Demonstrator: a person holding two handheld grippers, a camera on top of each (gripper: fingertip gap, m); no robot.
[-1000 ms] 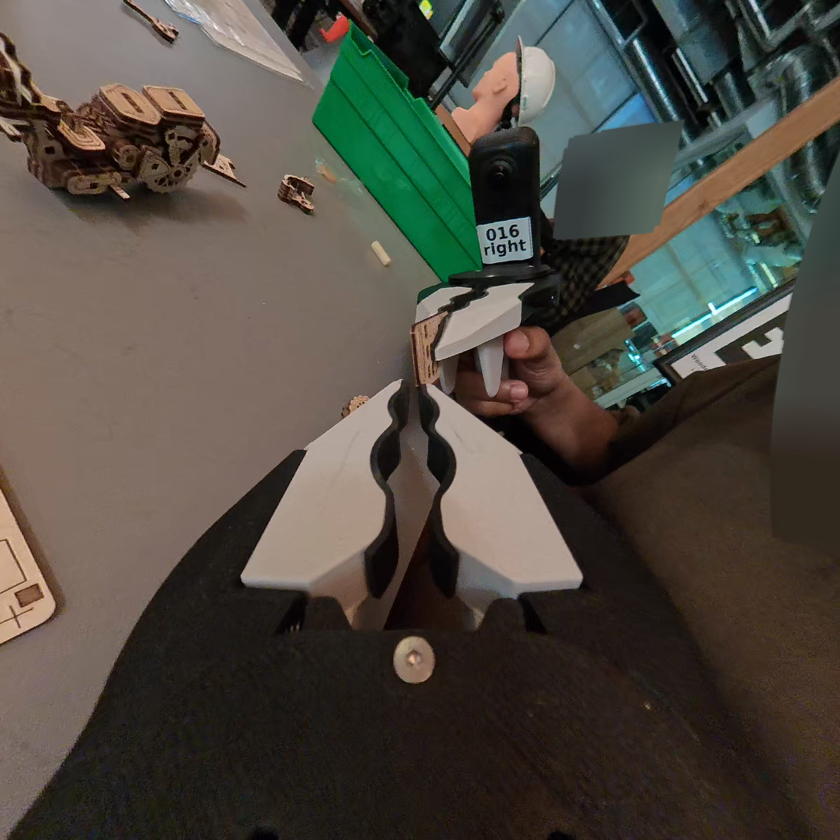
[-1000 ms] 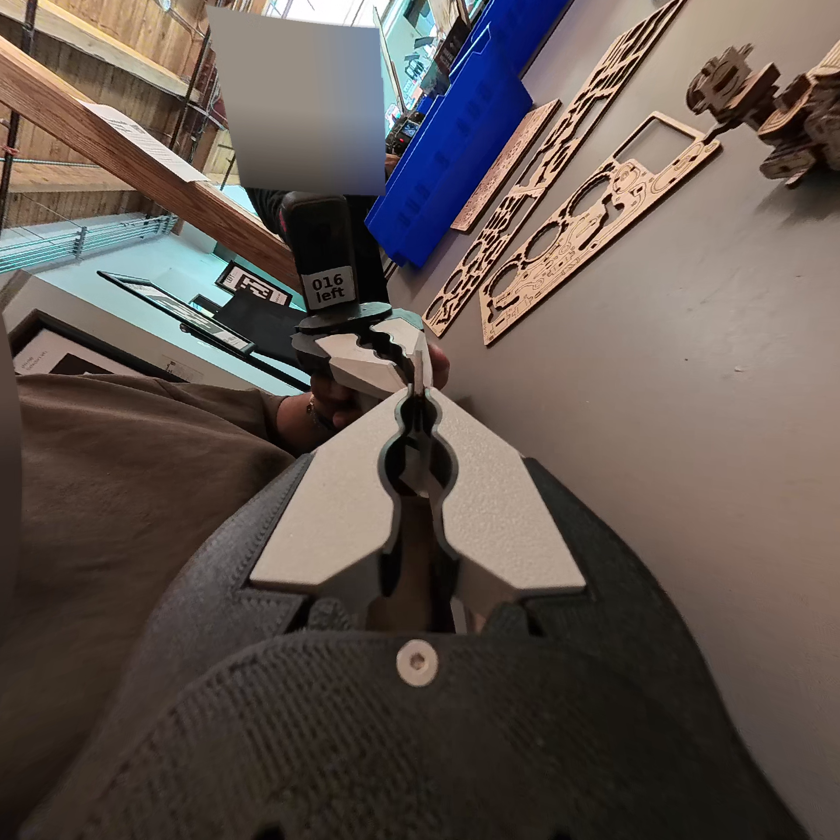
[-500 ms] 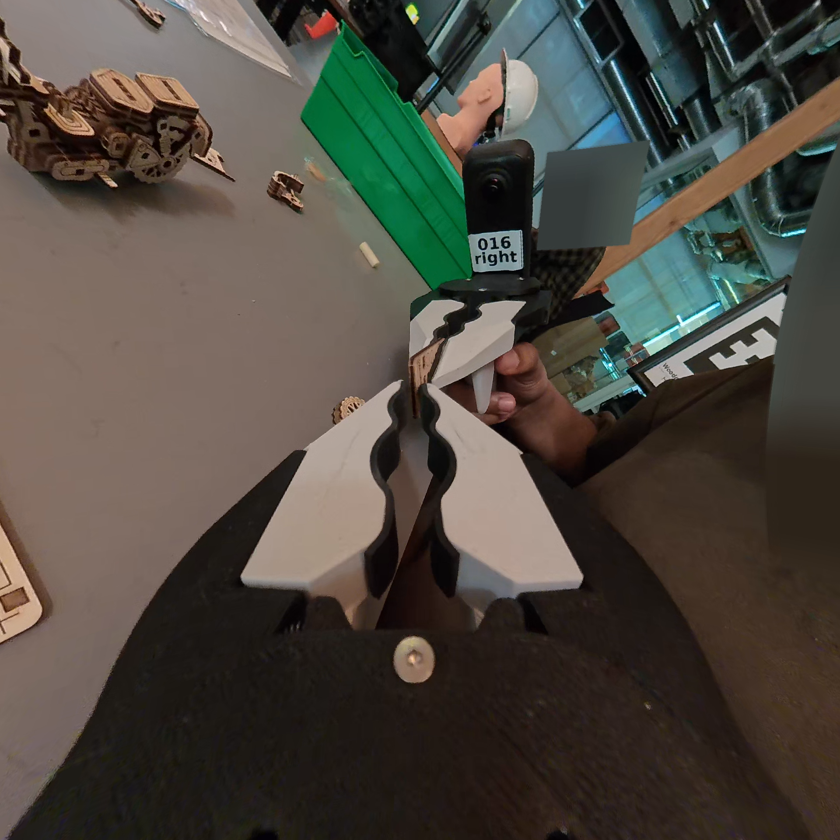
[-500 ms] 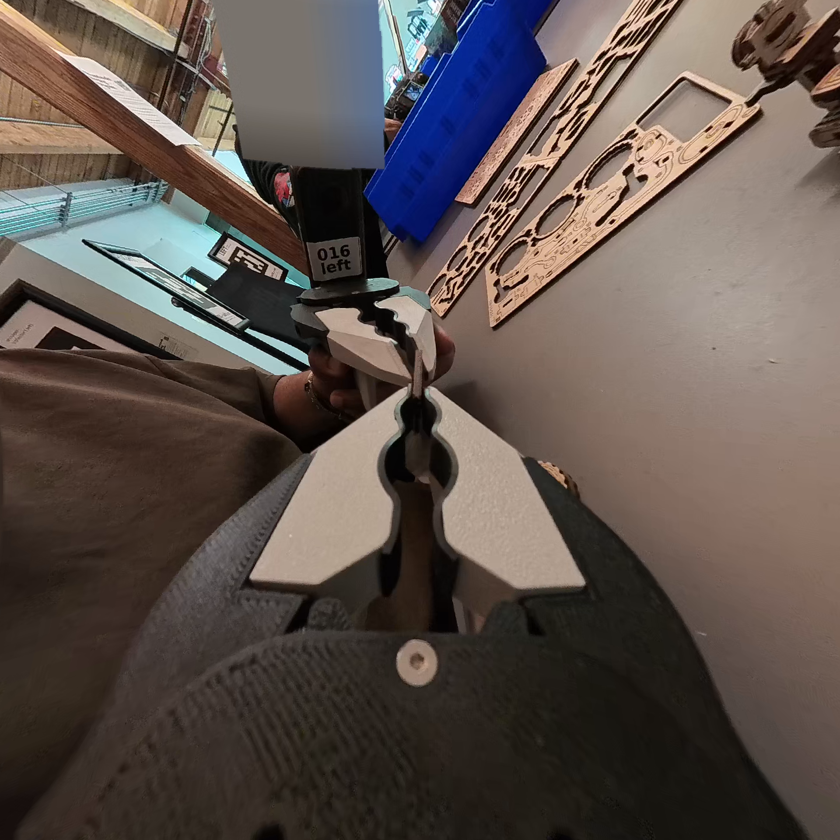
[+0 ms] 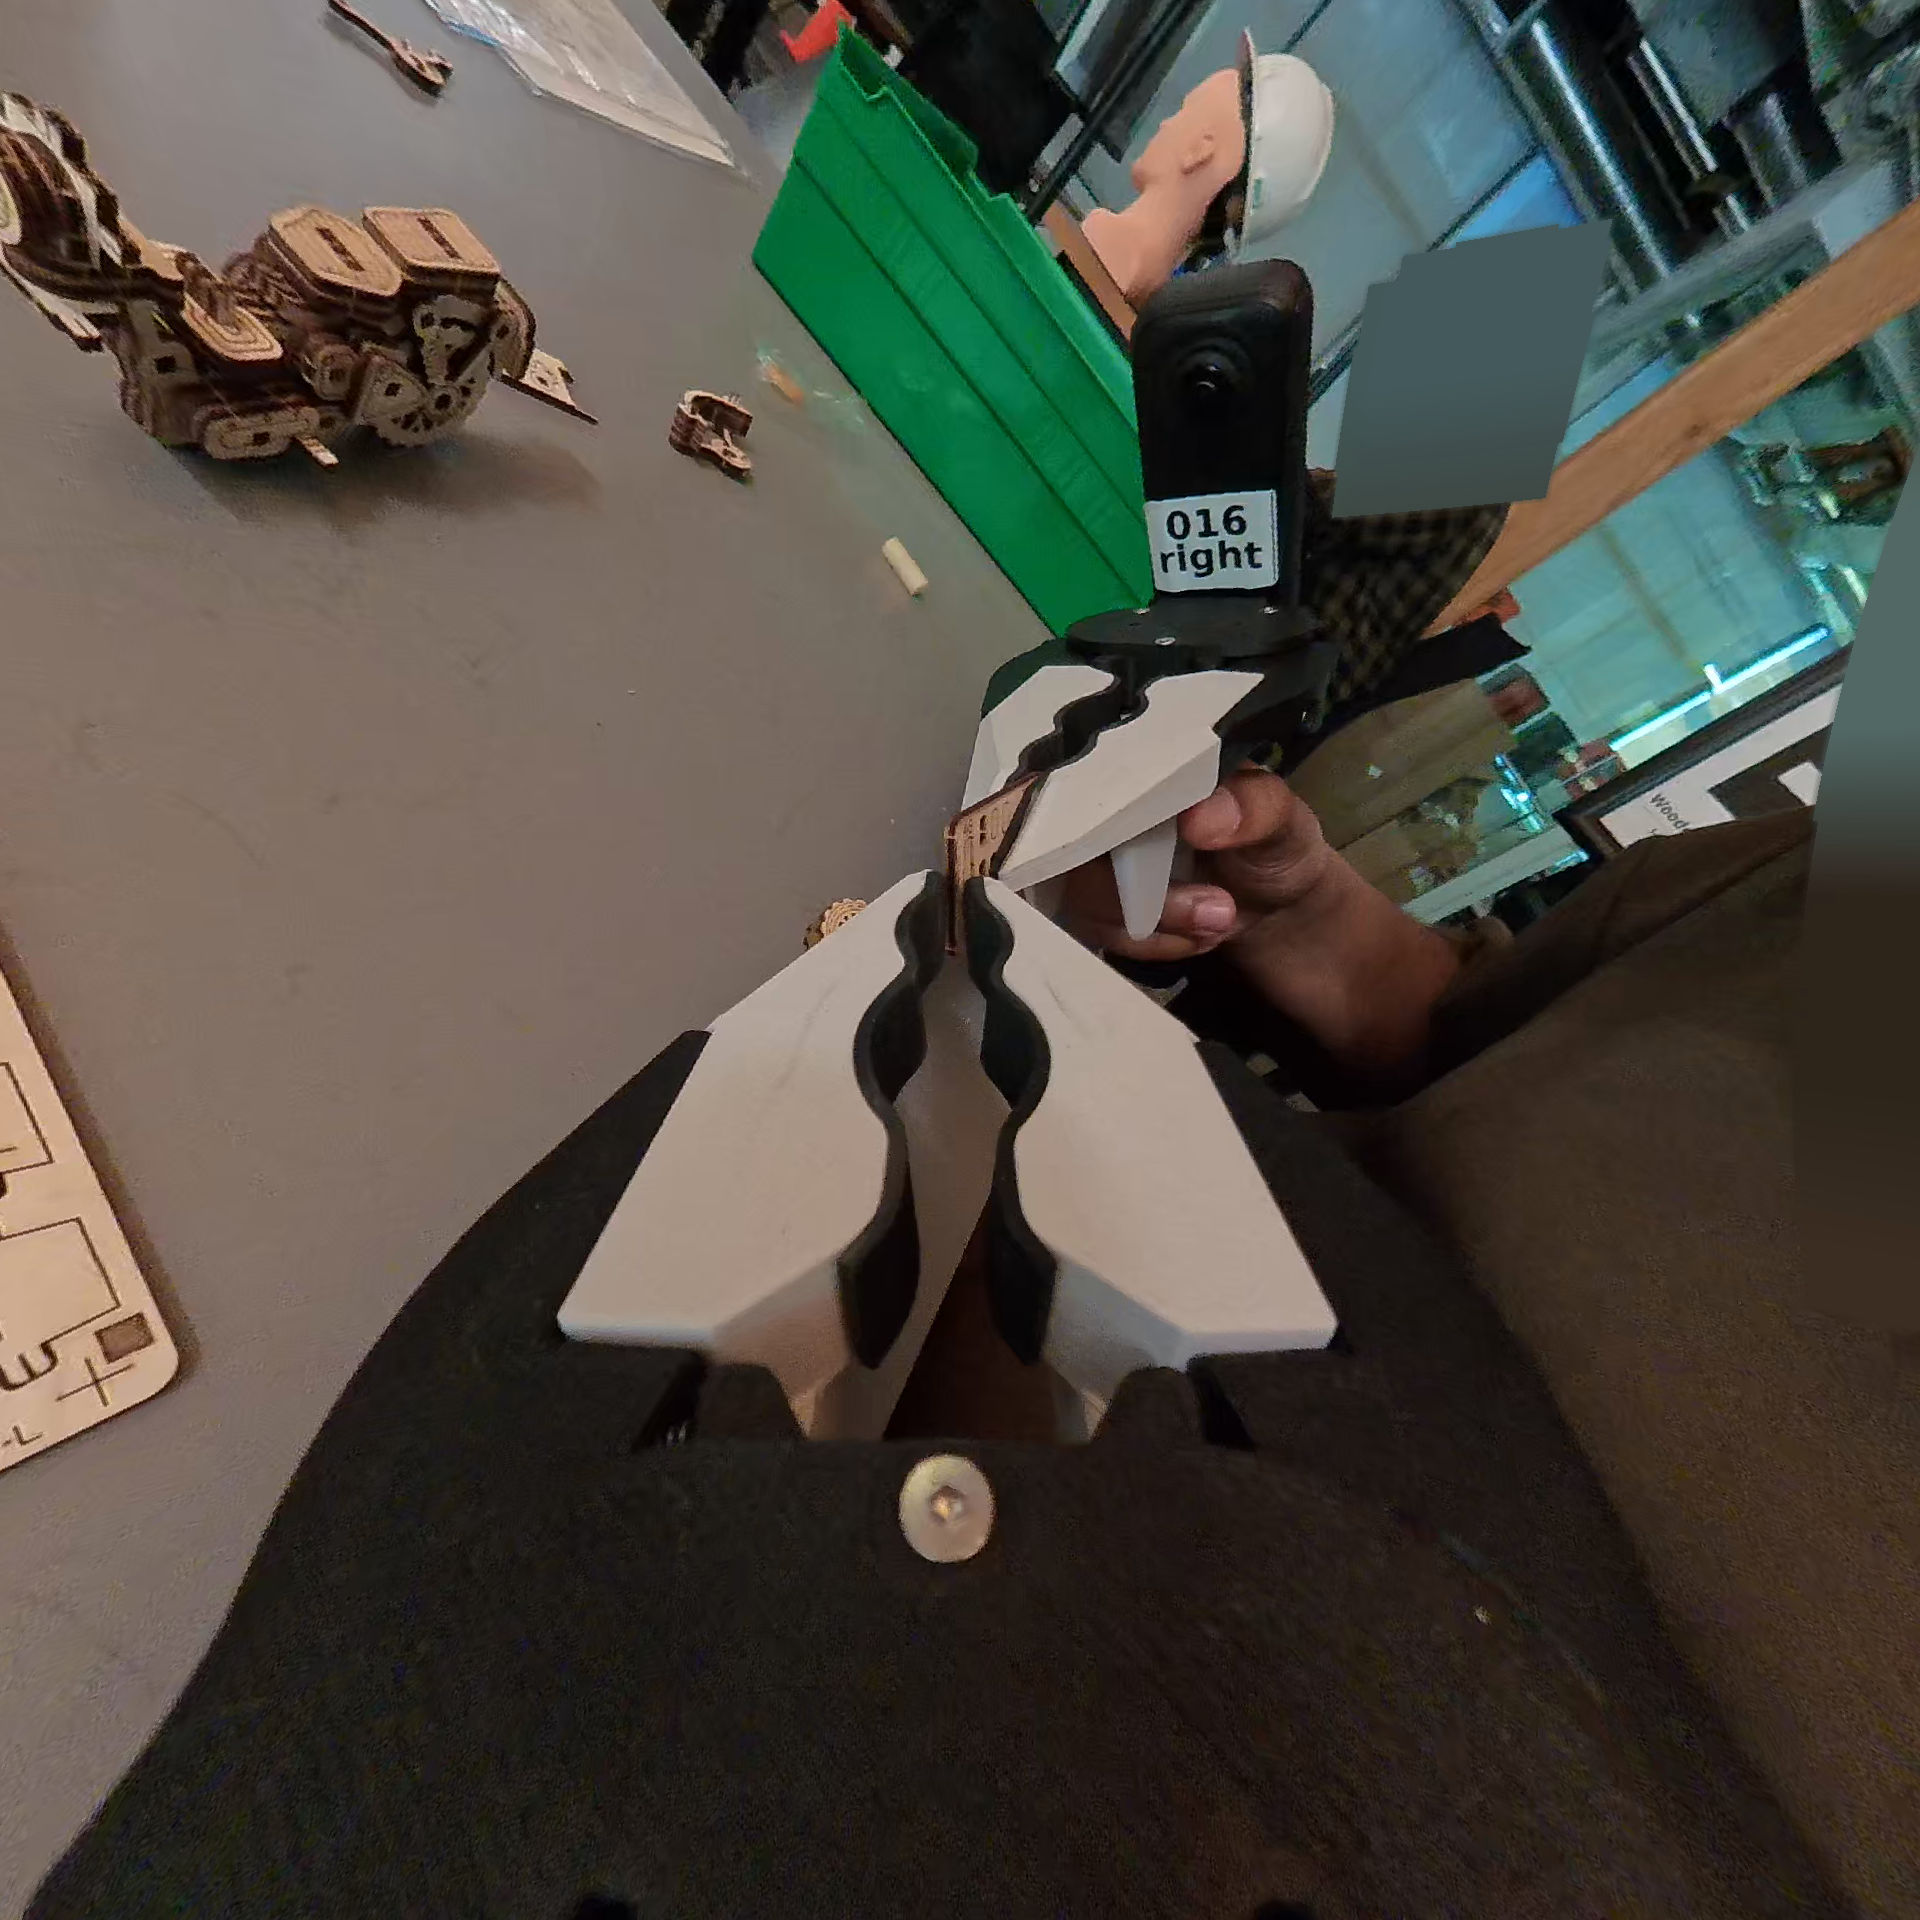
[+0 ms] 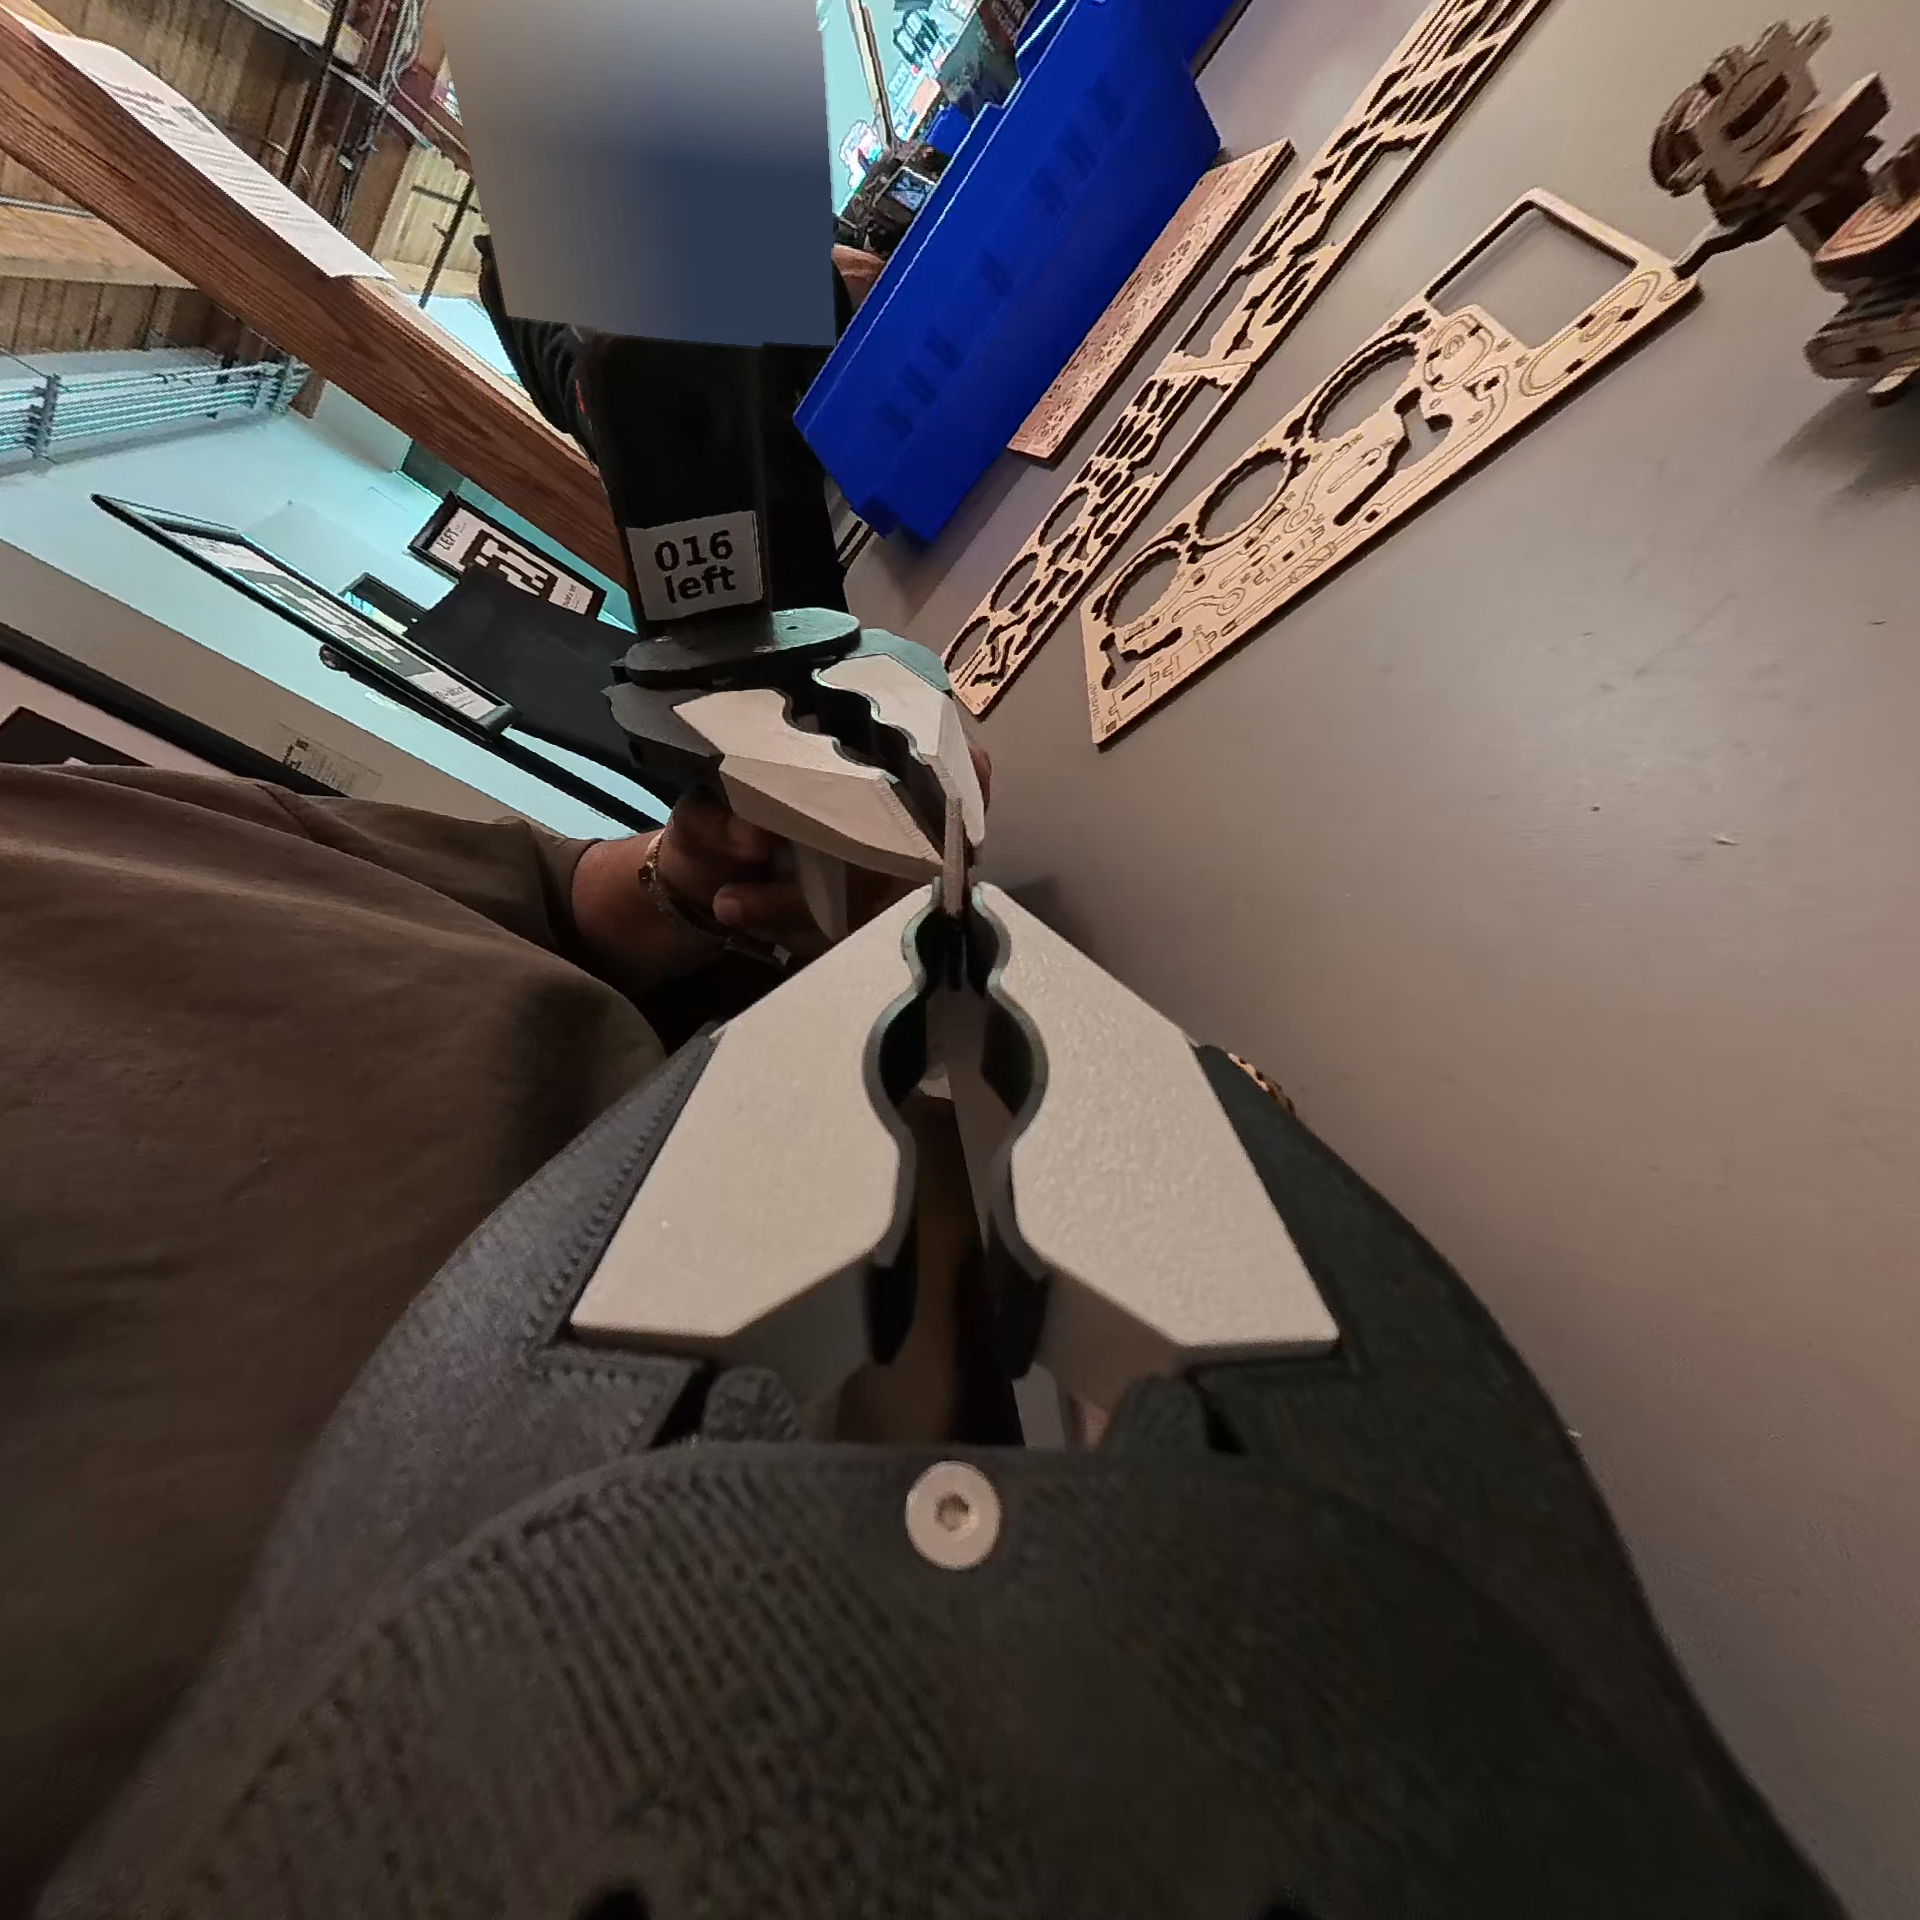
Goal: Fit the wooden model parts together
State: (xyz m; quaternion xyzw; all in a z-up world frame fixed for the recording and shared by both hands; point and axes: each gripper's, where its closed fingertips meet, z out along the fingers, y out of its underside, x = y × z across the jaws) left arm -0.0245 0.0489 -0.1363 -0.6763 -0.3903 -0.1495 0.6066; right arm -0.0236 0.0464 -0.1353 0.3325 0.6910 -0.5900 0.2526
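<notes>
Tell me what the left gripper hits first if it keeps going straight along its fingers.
Most likely the thin wooden part at the left gripper tips, then the right gripper clamping it. Depth is hard to judge, but they look almost touching.

The right gripper (image 6: 953,902) pinched a thin wooden part (image 6: 952,854), tip to tip with the left gripper (image 6: 940,821), above the bench (image 6: 1507,935).

assembled model (image 5: 301,332) on table (image 5: 436,748), bin (image 5: 956,374) behind, cut sheets (image 6: 1351,436) beside another bin (image 6: 997,281)
</notes>
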